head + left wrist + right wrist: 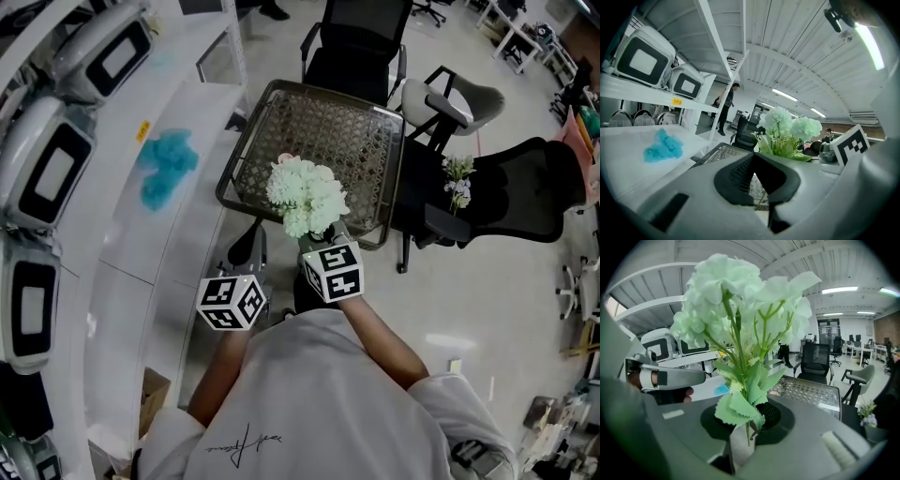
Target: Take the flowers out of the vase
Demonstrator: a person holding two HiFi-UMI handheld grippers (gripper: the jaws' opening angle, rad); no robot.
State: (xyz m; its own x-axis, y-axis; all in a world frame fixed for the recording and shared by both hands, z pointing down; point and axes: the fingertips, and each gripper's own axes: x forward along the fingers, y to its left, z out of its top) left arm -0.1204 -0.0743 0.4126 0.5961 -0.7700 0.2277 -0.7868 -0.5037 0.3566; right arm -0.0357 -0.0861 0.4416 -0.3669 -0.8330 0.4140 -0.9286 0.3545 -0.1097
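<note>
The flowers [307,195] are pale greenish-white with green stems and saw-edged leaves. Behind them, the basket [246,141] is dark brown wire mesh. Left of the basket, a turquoise cloth [167,167] lies on a white shelf [122,234], near a yellow tag [142,131] and white ovens [56,169] with black windows. Right of the basket, a white-and-lilac sprig [458,180] sits on a black chair [525,197]. Nearer than the basket, both cubes [231,302] carry black-and-white squares, and the shirt [309,403] is light grey with dark script.

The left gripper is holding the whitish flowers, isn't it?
Not quite. The right gripper is holding the whitish flowers, not the left one. The right gripper view shows its jaws closed on the stems. The left gripper has nothing between its jaws.
</note>
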